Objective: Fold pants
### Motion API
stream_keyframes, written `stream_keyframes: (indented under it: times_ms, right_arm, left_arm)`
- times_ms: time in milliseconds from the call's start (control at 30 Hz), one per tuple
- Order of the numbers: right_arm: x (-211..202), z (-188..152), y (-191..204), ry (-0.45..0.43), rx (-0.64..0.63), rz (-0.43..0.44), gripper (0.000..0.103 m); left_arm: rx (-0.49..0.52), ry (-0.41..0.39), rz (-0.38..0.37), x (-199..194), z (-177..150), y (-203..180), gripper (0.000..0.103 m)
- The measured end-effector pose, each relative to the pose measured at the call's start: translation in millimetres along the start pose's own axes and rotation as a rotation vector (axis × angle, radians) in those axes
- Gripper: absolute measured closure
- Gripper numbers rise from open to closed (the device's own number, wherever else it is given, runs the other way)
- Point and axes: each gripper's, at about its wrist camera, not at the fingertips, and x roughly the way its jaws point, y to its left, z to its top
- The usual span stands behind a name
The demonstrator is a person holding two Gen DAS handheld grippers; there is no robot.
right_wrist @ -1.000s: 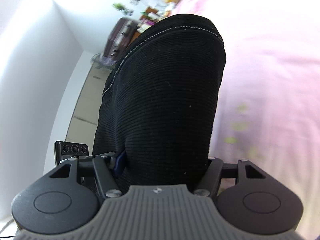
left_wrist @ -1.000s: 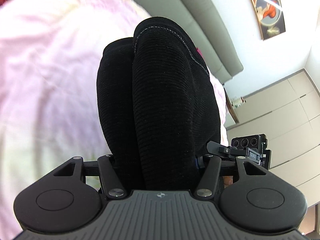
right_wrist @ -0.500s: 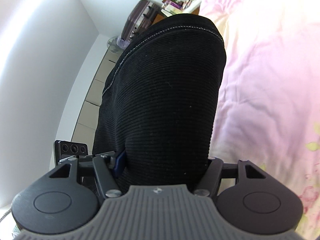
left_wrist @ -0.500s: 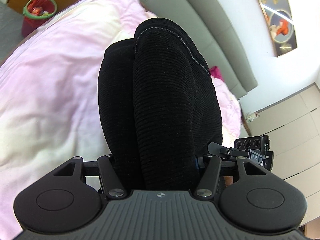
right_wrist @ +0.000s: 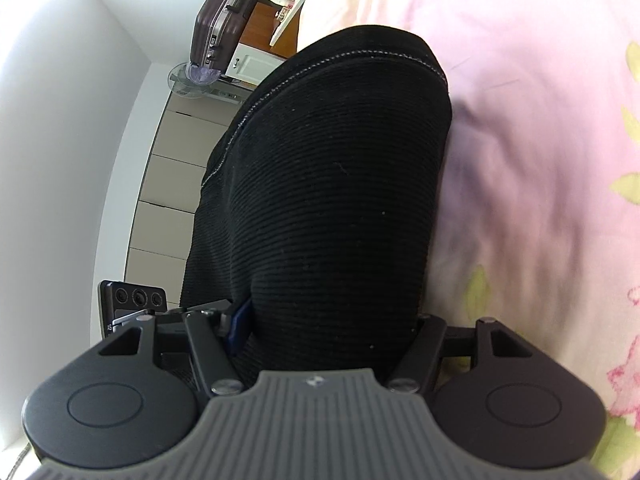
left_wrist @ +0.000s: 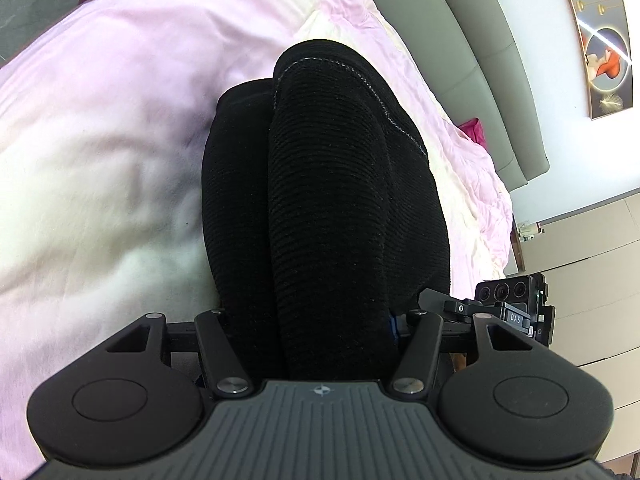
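Black ribbed pants (left_wrist: 332, 208) fill the middle of the left wrist view, bunched between the fingers of my left gripper (left_wrist: 320, 320), which is shut on them. The fabric hides the fingertips. In the right wrist view the same black pants (right_wrist: 328, 200) bulge out of my right gripper (right_wrist: 328, 328), which is also shut on them. A line of pale stitching runs along the fabric's upper edge in both views. Both grippers hold the pants above a pink bed cover (left_wrist: 120, 128).
The pink and cream bed cover (right_wrist: 540, 140) lies under both grippers. A grey padded headboard (left_wrist: 460, 40) and a wall picture (left_wrist: 600, 40) are at the upper right of the left wrist view. A dark suitcase (right_wrist: 220, 20), a fan (right_wrist: 192, 78) and beige cabinets (right_wrist: 172, 184) stand beside the bed.
Both grippers have kept their hold on the pants and swung over the bed. The bed now looks nearer, and the suitcase, fan and headboard have shifted in view.
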Motion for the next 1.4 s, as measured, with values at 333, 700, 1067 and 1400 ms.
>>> stream_keyframes:
  times_ms: [333,700,1067,1400]
  right_arm:
    - [-10.5,-5.2,-12.8,0.014,0.004,-0.029,0.041]
    - [-11.6,-17.8,3.4,0.013,0.044,-0.046,0.035]
    - [-39.0,-45.2,11.5,0.011,0.034,-0.076,0.033]
    - [-58.6,-102.4,14.9,0.110,-0.101,-0.315,0.048]
  left_arm:
    - [-0.019,0.005,0.020,1.7,-0.9,-6.7,0.035]
    - [-0.042,0.003,0.109,-1.7,-3.8,-26.3,0.028]
    - [-0.018,-0.062,0.246,-35.3,-29.1,-45.8,0.021]
    - [0.090,-0.097,0.514,-39.1,-70.0,-89.5,0.009]
